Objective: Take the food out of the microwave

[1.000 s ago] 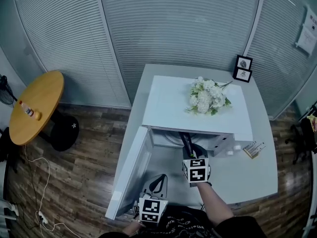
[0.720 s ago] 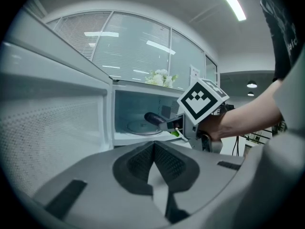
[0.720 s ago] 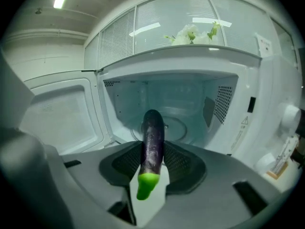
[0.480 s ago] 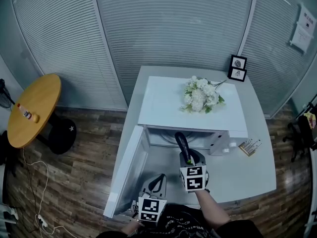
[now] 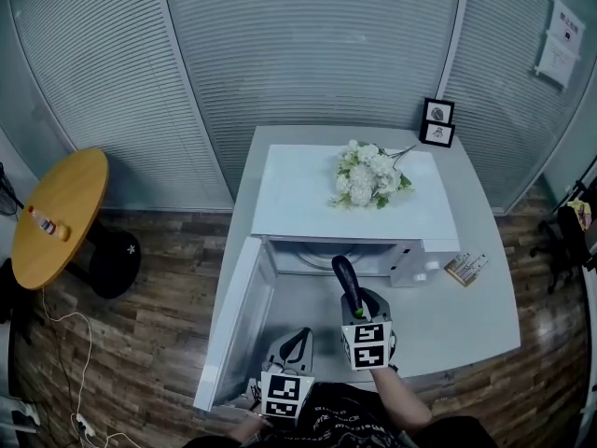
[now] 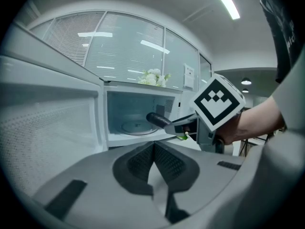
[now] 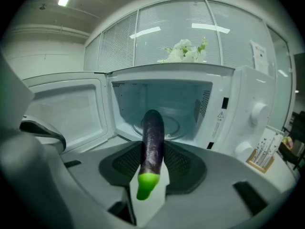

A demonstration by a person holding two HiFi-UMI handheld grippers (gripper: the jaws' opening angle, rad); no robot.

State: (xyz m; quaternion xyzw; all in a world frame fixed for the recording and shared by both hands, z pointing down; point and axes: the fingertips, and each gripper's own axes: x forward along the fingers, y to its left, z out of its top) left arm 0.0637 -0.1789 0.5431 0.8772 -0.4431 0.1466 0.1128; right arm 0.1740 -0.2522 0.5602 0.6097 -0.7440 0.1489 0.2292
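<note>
**Task item.** The eggplant (image 7: pixel 153 128) is clamped between the jaws of the right hand-held gripper (image 7: pixel 152 154). It is gripped just above its green stem end. The dark purple body projects ahead of the jaws, with its tip at the mouth of the open microwave (image 7: pixel 238 104).

**Handling.** It is judged light, stiff and smooth-skinned, so likely slippery. The ribbed pads are best kept on the lower body, where they now sit.

**Surfaces.** Glossy skin is noted against the matte white microwave shell. A round glass turntable (image 7: pixel 178 127) lies ahead of the jaws.

**Left hand-held gripper** (image 6: pixel 153 151). Its jaws are closed together on nothing, and it is held beside the swung-out door (image 5: pixel 238 311).
</note>
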